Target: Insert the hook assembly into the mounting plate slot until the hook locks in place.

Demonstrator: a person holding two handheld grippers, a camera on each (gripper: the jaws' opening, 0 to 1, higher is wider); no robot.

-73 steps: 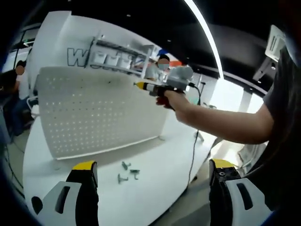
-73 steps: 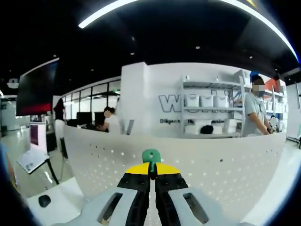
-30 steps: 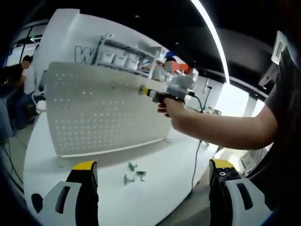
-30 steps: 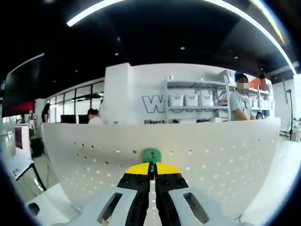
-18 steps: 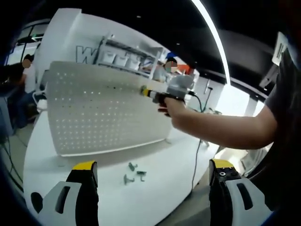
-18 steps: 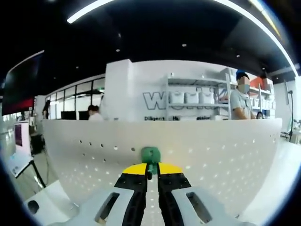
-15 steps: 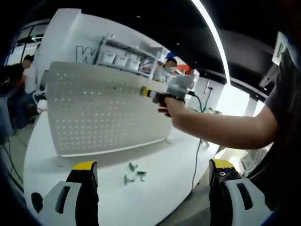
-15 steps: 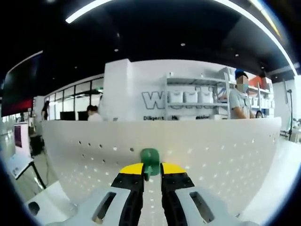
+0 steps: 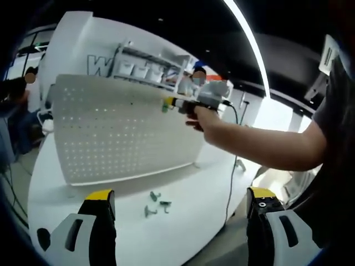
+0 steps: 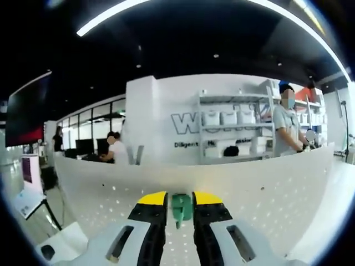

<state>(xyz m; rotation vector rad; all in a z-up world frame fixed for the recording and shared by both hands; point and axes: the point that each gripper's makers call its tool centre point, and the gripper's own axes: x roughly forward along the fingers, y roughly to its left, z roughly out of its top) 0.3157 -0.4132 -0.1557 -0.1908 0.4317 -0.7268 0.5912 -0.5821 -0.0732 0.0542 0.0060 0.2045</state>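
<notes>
— White table (image 9: 183, 221) under a dark ceiling with a long light strip (image 9: 247, 47); what stands on it?

— Item one: green hook (image 10: 181, 207), seated against the white perforated mounting plate (image 9: 122, 133), high up near the plate's top edge. In the left gripper view it reads as a small green spot (image 9: 165, 106) on the plate face, just ahead of the right tool's yellow tips.

— And the right tool?

— Right tool (image 10: 180, 206): jaws parted narrowly, one on either side of the hook. Whether they touch it, I cannot tell. From the left gripper view, the right tool (image 9: 176, 103) is held out level by a person's hand (image 9: 195, 115) on a bare forearm, with a black cable (image 9: 230, 166) hanging from it toward the table.

— Left tool?

— Left tool (image 9: 180, 202): jaws set wide apart, nothing between them, hovering low over the near table edge, well apart from the plate.

— Anything loose?

— Three spare green hooks (image 9: 154, 203), lying together on the table in front of the plate's lower edge.

— Background?

— White wall with large grey lettering (image 10: 191, 122), shelving with white boxes (image 10: 236, 133), a person standing by the shelves (image 10: 291, 124), another seated at left (image 10: 116, 152).
</notes>
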